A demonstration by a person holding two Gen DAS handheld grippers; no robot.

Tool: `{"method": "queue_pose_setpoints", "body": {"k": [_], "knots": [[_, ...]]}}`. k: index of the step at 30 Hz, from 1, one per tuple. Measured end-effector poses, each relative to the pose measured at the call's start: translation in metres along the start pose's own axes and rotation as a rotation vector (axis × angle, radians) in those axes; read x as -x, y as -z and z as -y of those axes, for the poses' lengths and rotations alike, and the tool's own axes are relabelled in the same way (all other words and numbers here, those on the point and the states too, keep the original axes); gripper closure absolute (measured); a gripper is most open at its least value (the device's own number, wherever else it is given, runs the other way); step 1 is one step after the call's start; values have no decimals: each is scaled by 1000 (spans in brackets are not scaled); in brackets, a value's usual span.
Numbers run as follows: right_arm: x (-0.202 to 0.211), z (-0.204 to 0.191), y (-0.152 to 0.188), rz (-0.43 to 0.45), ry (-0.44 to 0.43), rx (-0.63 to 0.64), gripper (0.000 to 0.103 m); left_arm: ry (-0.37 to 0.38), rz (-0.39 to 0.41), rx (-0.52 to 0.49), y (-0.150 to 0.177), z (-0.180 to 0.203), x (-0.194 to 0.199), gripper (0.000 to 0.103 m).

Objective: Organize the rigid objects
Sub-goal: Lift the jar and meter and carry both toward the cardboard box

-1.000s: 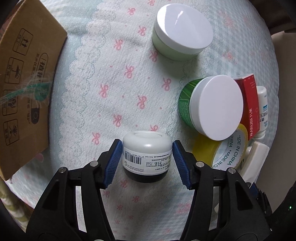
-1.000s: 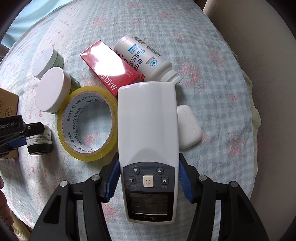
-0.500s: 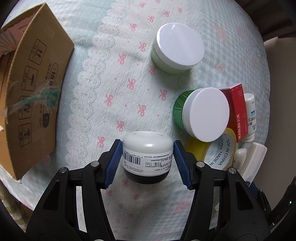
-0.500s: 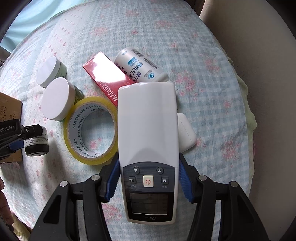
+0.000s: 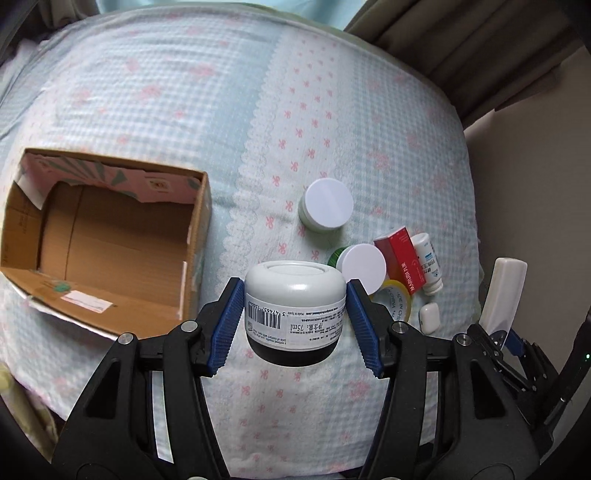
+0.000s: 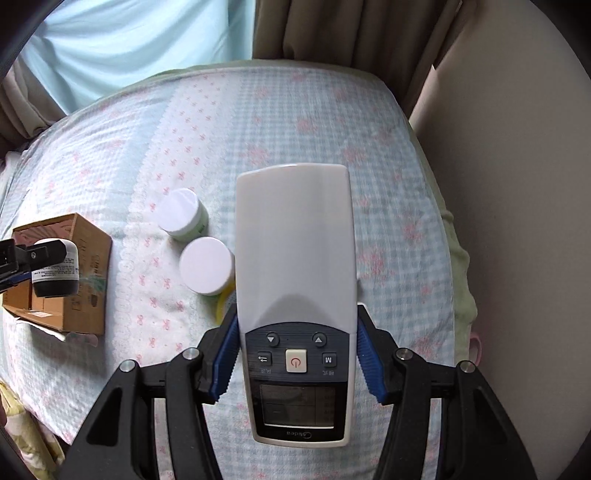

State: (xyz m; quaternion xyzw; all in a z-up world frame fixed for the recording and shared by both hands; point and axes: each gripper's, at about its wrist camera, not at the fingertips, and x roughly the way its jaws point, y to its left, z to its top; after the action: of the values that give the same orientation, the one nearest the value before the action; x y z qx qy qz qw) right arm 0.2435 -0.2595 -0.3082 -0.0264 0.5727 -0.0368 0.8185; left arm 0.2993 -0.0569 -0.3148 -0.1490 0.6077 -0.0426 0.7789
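Note:
My left gripper (image 5: 295,321) is shut on a small white-capped dark jar (image 5: 295,310) and holds it well above the bed, right of an open cardboard box (image 5: 107,254). The jar (image 6: 55,267) and box (image 6: 85,273) also show in the right wrist view. My right gripper (image 6: 297,354) is shut on a white air-conditioner remote (image 6: 295,266), lifted above the bed; it shows at the right edge of the left wrist view (image 5: 502,291).
On the blue checked bedspread lie two white-lidded jars (image 5: 327,208) (image 5: 362,267), a red box (image 5: 400,260), a white bottle (image 5: 430,262), a yellow tape roll (image 5: 395,299) and a white earbud case (image 5: 429,317). Curtains (image 6: 332,33) hang behind.
Both grippers have risen high above the bed with their objects. The box's open inside has come into the left wrist view.

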Motion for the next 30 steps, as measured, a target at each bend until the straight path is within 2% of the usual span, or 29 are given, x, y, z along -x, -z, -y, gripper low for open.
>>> {"method": "queue_pose_setpoints", "body": {"k": [4,8,12,16,22,24,30], "knots": [[40,-39,-13,61,-58,63,49,3,55,-29,-7,-33,41,50],[75,-88,-25,81,-166,81,49,12,89,-62,-13,-77,81,50],[101,-151,-32,98,-248,114,49,9,110,-88,-24,-134,115,50],[113,-219,-37,111,-300,168,49,-9,113,-105,-39,-195,132,50],[103,-302,-38,119,-321,293,49,-44,65,-157,-57,-263,118,50],[94,-323,-39,111,-326,342,49,-48,40,-174,-60,-277,104,50],[50,-373,-40,62,-272,557,49,-65,-31,-231,-67,-297,54,50]]}}
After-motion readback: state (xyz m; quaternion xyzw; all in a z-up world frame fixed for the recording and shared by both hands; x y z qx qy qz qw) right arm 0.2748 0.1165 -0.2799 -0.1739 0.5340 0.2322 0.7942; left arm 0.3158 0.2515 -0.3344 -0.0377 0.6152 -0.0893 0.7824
